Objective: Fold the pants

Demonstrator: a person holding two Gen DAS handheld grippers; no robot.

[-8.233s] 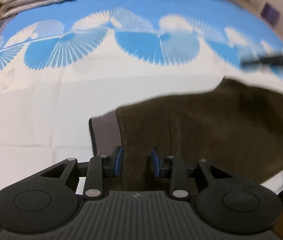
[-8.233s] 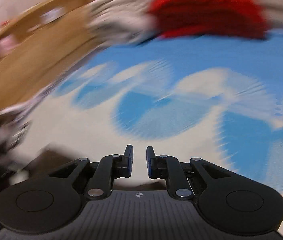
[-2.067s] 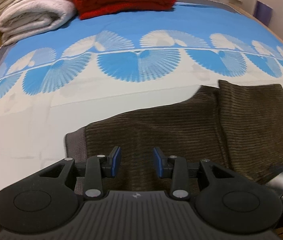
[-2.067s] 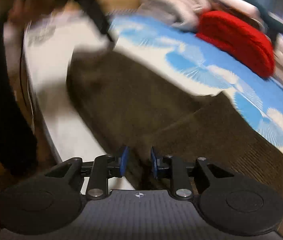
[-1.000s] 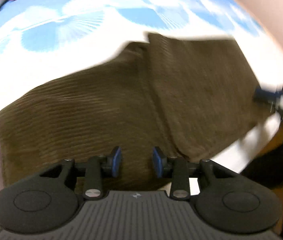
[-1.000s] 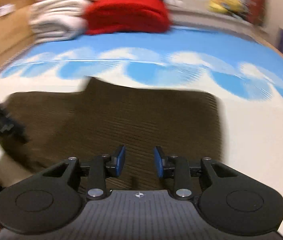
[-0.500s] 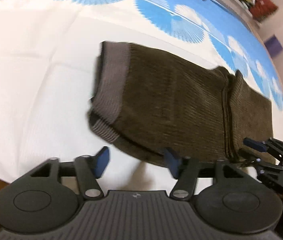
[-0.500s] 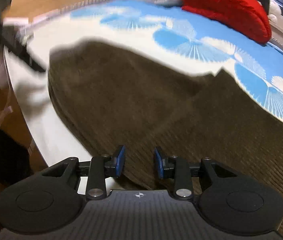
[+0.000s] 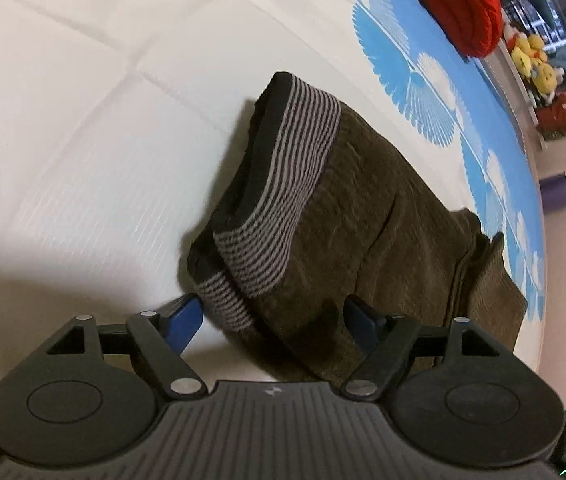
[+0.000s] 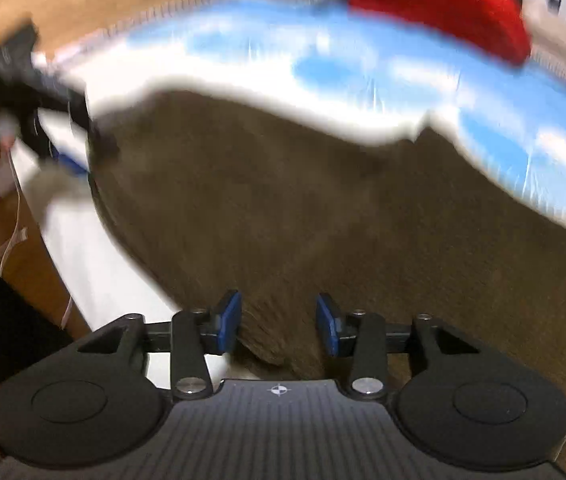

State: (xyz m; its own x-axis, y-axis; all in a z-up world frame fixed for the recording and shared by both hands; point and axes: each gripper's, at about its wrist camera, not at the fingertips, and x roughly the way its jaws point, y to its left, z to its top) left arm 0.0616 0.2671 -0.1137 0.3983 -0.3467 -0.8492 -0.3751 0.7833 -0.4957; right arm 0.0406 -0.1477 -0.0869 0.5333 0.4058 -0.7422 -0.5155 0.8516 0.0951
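Dark brown corduroy pants [image 9: 367, 236] lie folded on the bed, with a grey-and-black striped waistband [image 9: 283, 184] at their near left end. My left gripper [image 9: 273, 320] is open, its fingers straddling the near corner of the waistband end. In the blurred right wrist view the pants [image 10: 323, 208] fill the middle. My right gripper [image 10: 279, 324] is open, its fingers straddling the near edge of the fabric. The left gripper shows in that view [image 10: 63, 120] at the pants' far left corner.
The bedsheet [image 9: 63, 120] is white near me and blue-patterned farther back. A red folded blanket [image 9: 459, 4] lies at the far end, also in the right wrist view [image 10: 443, 4]. Stuffed toys [image 9: 535, 64] sit beyond the bed. A wooden bed edge [image 10: 31, 256] is at left.
My left gripper has moved closer to the waistband corner and now straddles it. My right gripper's fingers have spread wider, and its view has shifted slightly over the pants.
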